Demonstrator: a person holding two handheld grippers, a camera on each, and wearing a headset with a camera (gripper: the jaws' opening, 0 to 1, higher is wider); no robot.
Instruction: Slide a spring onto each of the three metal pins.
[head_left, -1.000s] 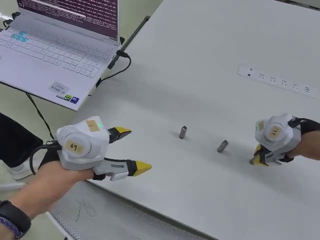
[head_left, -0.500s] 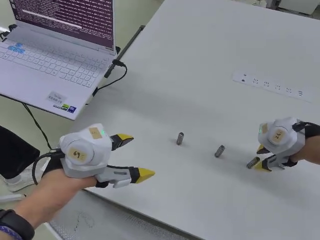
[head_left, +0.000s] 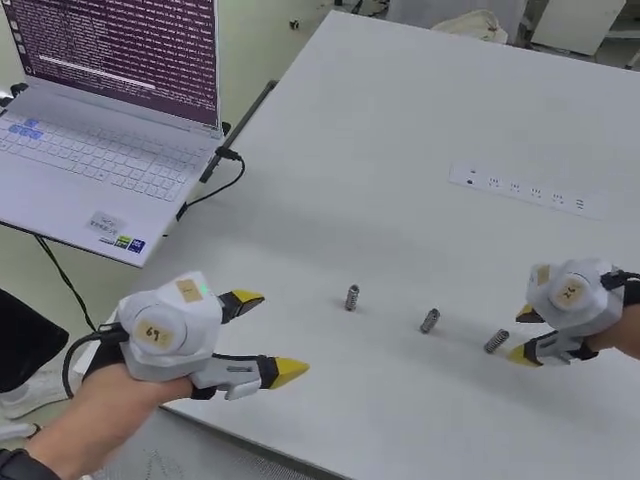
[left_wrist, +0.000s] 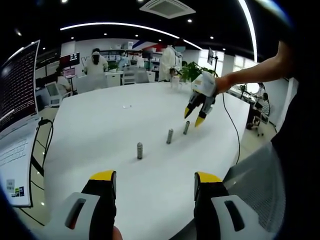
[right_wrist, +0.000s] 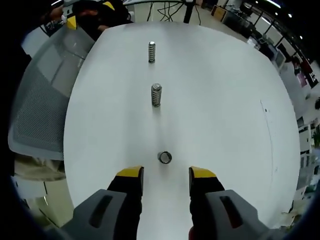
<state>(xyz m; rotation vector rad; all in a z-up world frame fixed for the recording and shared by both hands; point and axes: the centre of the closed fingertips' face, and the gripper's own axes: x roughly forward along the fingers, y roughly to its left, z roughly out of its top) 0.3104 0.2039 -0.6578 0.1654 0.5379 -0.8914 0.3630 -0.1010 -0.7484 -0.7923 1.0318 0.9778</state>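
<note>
Three short metal springs stand upright in a row on the white table (head_left: 400, 120): one on the left (head_left: 352, 297), one in the middle (head_left: 430, 320), one on the right (head_left: 496, 341). My right gripper (head_left: 522, 334) is open just right of the right-hand spring, with nothing between its fingers. In the right gripper view that spring (right_wrist: 165, 157) is seen end-on just ahead of my open right gripper (right_wrist: 166, 173), with the other two (right_wrist: 156, 94) (right_wrist: 151, 51) beyond it. My left gripper (head_left: 270, 334) hovers open at the table's near edge, well left of the row (left_wrist: 139, 150).
An open laptop (head_left: 100, 150) sits at the far left with a black cable (head_left: 215, 170) running to it. A white power strip (head_left: 525, 190) lies at the back right. A grey mesh chair (right_wrist: 40, 100) stands beside the table's near edge.
My right gripper has opened, let go of the right-hand spring and drawn slightly back from it. The left gripper has stayed open and hardly moved. The head camera has shifted.
</note>
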